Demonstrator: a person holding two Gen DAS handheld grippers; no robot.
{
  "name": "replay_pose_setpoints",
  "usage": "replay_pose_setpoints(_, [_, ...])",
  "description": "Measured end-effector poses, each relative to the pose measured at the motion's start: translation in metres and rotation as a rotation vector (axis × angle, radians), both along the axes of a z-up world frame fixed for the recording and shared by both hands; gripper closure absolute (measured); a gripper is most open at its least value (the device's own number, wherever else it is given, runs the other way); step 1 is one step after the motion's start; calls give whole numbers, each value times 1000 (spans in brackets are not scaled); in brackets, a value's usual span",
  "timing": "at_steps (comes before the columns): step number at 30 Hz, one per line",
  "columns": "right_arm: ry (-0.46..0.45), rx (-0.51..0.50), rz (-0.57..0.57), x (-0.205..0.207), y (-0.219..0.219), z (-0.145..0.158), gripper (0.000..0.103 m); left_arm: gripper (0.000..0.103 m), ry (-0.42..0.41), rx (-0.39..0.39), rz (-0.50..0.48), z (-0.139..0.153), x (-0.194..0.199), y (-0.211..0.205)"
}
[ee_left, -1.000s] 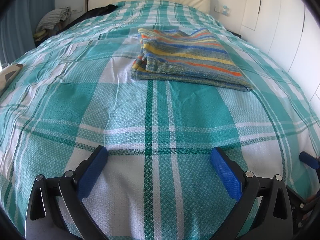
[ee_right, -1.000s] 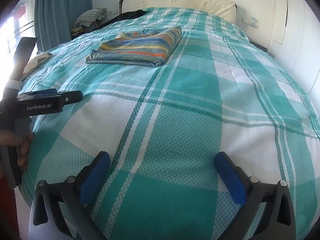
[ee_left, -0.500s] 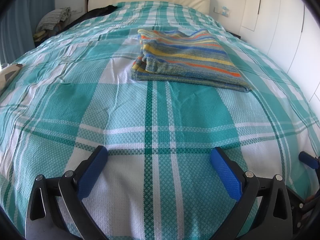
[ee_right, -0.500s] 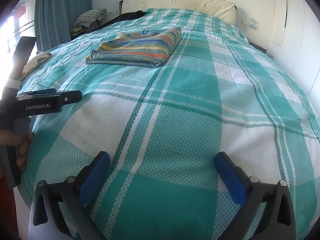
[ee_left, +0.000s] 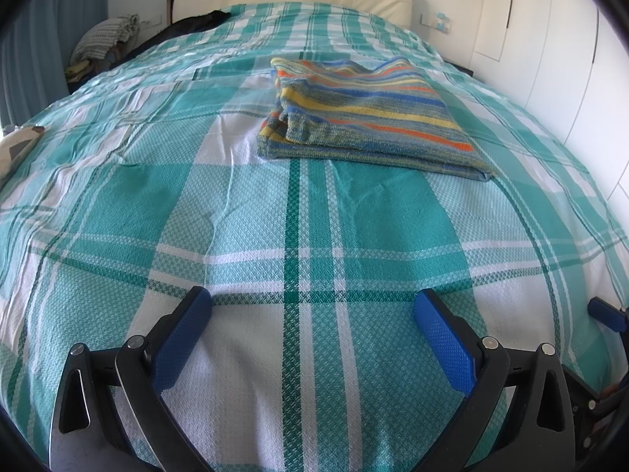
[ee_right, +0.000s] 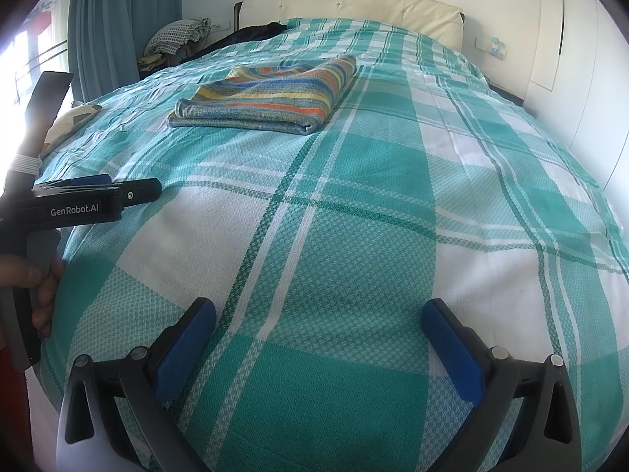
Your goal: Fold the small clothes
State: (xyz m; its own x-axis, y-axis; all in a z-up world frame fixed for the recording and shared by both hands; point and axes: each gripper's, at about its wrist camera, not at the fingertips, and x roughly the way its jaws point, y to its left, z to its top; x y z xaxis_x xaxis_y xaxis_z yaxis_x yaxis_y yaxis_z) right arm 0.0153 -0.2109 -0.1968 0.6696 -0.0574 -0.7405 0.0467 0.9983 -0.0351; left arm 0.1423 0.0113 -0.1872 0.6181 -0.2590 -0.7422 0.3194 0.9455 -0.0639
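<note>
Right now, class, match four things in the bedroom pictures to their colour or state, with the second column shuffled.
Things:
1. striped garment
2. bedspread
3. headboard
4. curtain

Descriptions:
A. cream, padded
B. folded, lying on the bed
C. plain teal, hanging at the window
D. teal and white checks

Pairs: 1-B, 2-D, 3-A, 4-C

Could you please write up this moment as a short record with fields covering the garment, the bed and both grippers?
garment: striped cloth, folded flat, lying on the bed's far half
surface: bed with teal plaid cover
left gripper: jaws open, empty, over the near end of the bed, apart from the cloth
right gripper: jaws open, empty, also at the near end
hand: grips the left gripper's handle
background: headboard, curtain
</note>
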Motion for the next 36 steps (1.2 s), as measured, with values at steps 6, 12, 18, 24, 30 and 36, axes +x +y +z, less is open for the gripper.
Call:
replay_pose_setpoints(6, [-2,16,6,1,-3,1,0,0,-2,6,1,2,0,-1])
replay_pose_setpoints(12, [-17,20,12,1,-3,0,0,1,17,-38,-31,5,-5,5])
replay_pose_setpoints(18, [9,13,2,4,-2,0,0,1,85,-49,-77,19,-12,18])
replay_pose_setpoints(24, [125,141,22,18,-16,23,0,1,97,-334,-60,72,30,51])
replay_pose_setpoints(30, [89,260,80,82,-41,53,1,1,260,-270,-224,71,134,21])
replay_pose_setpoints(36, [121,469,64,222,-75,56,4,1,319,-239,-223,46,222,-24])
